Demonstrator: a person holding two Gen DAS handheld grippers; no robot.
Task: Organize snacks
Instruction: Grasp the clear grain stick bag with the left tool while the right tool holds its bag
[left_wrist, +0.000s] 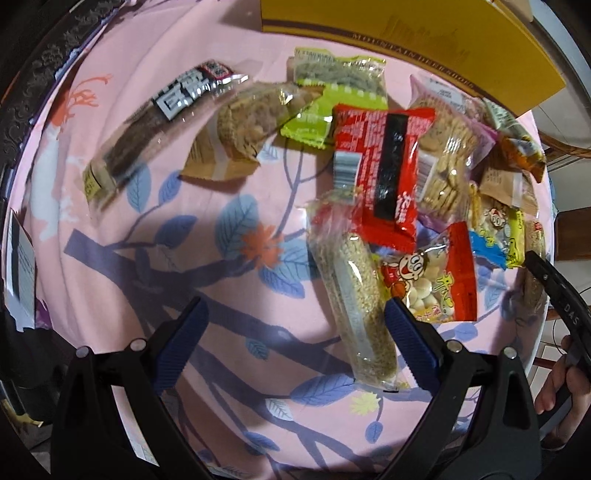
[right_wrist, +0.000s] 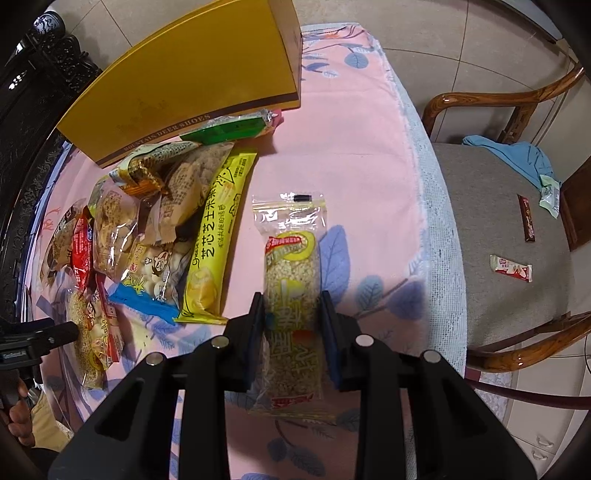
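Observation:
Several snack packets lie on a pink floral tablecloth (left_wrist: 122, 122). In the left wrist view my left gripper (left_wrist: 295, 314) is open and empty above the cloth, beside a clear-wrapped grain bar (left_wrist: 351, 306). A red packet (left_wrist: 384, 162), a biscuit bag (left_wrist: 447, 147) and a red cartoon packet (left_wrist: 439, 277) form a pile to the right. In the right wrist view my right gripper (right_wrist: 293, 308) is shut on a long puffed-rice bar packet (right_wrist: 291, 280), fingers pressing both its sides. A yellow corn stick packet (right_wrist: 218, 229) lies to its left.
A yellow shoe box (right_wrist: 192, 77) stands at the far side of the table. A dark bar (left_wrist: 155, 122) and a brown packet (left_wrist: 236, 133) lie apart at the left. A wooden chair (right_wrist: 498, 236) with small packets on its seat stands past the table's right edge.

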